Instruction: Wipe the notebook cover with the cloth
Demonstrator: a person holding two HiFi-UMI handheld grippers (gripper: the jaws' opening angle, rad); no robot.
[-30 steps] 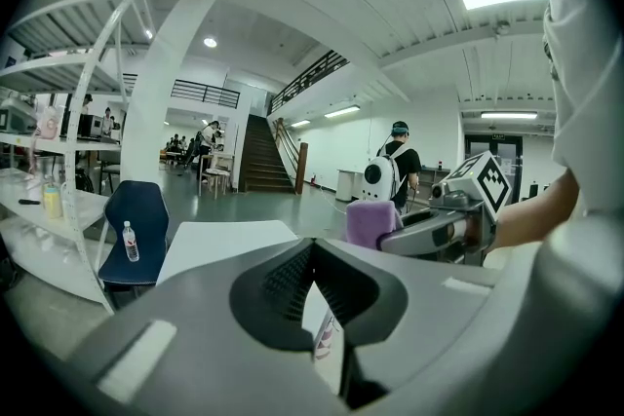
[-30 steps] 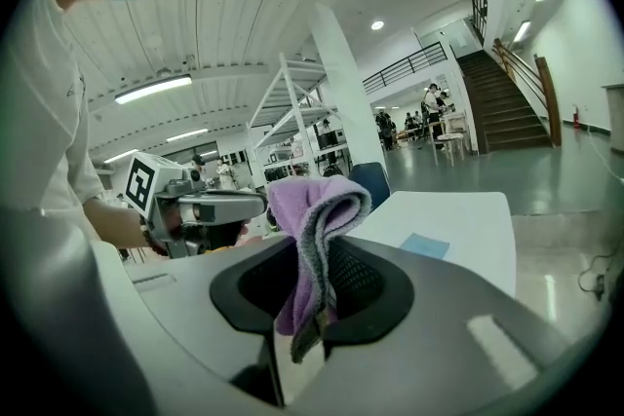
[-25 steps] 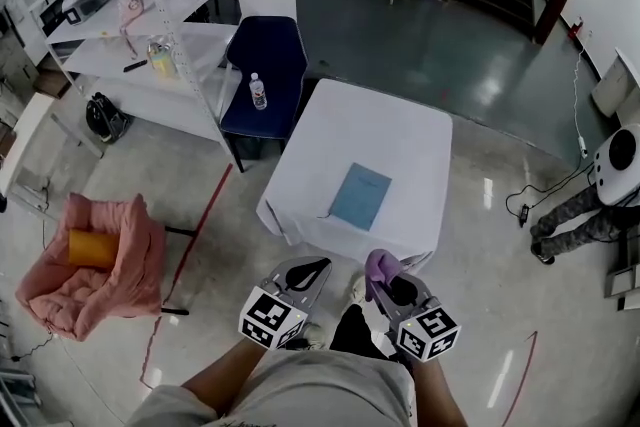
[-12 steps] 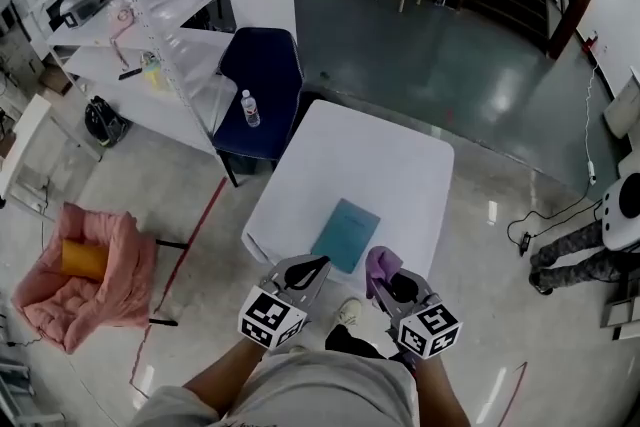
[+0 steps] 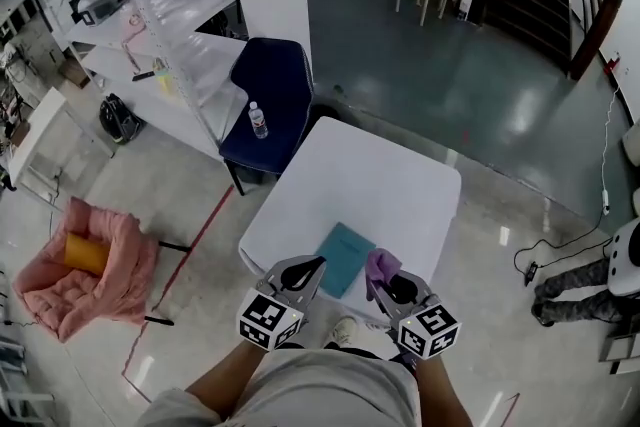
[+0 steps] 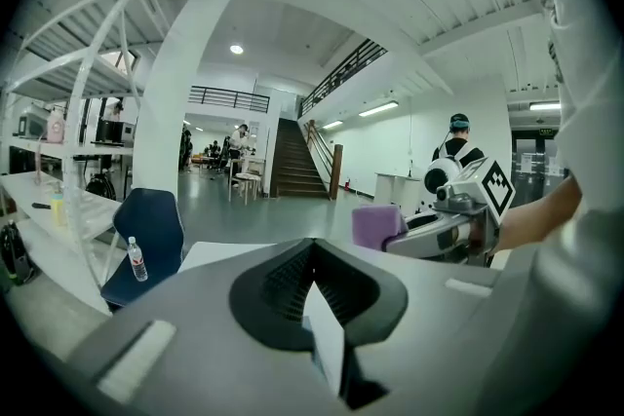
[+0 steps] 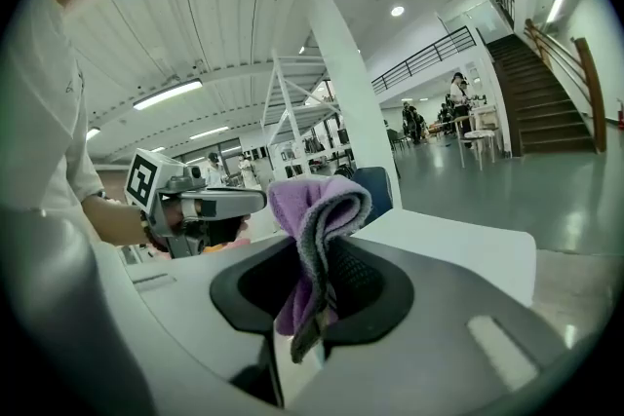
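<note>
Folded purple cloth [image 5: 379, 264] sits pinched in right claw [image 5: 383, 281]; left claw [image 5: 316, 263] clenched empty; teal notebook [image 5: 343, 253] lies flat.

The cloth [image 7: 314, 209] is soft, fuzzy purple fabric with a grey underside. The notebook [image 5: 345, 256] cover looks matt teal. The table [image 5: 390, 165] is matt white and the floor [image 5: 480, 85] is super glossy. The left gripper [image 6: 310, 246] and right gripper [image 7: 317, 244] are smooth matt grey plastic.

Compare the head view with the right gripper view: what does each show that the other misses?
Head view only: the teal notebook lying flat near the close edge of the white table, with nothing on it. Right gripper view only: a close look at the right gripper, its jaws clamped on the folded purple cloth. Both: the cloth, the table and the left gripper.
</note>
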